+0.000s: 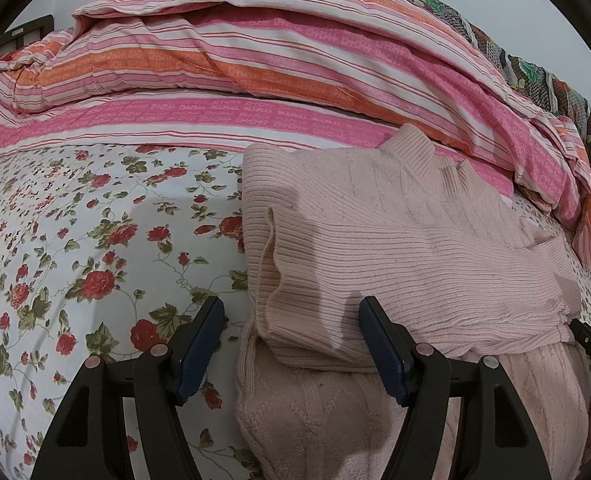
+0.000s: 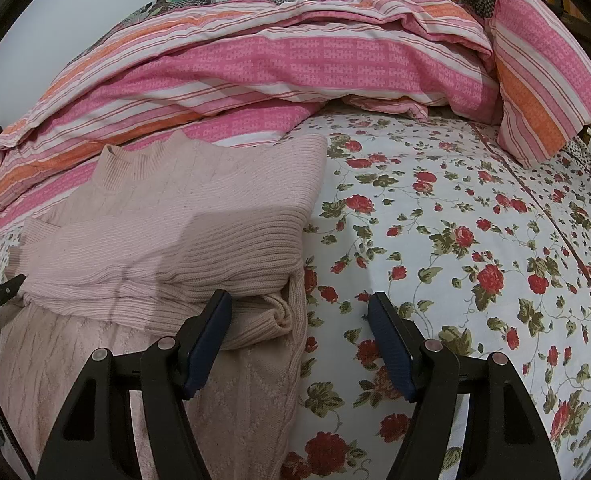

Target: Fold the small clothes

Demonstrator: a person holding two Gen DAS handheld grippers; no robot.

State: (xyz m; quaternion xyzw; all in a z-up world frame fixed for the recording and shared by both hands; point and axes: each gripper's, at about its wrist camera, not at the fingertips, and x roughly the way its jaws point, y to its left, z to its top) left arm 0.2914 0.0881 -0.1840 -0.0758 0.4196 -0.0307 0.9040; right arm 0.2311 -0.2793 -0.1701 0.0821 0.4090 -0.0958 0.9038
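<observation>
Both grippers spread, flanking folded sweater [image 1: 375, 240]

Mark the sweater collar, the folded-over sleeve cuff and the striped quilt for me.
sweater collar [image 2: 135, 166], right wrist view, on the ribbed neckband's front.
sleeve cuff [image 1: 273, 276], left wrist view, on the ribbed end of the folded-over sleeve.
striped quilt [image 1: 255, 60], left wrist view, on an orange stripe mid-heap.

Bed, covered by white sheet [image 1: 95, 240] printed with red roses. Pale pink knit sweater [image 1: 375, 240] lying flat on sheet, sleeves folded across body. Pink-and-orange striped quilt [image 1: 255, 60] heaped along far side, lower edge touching sweater collar.
</observation>
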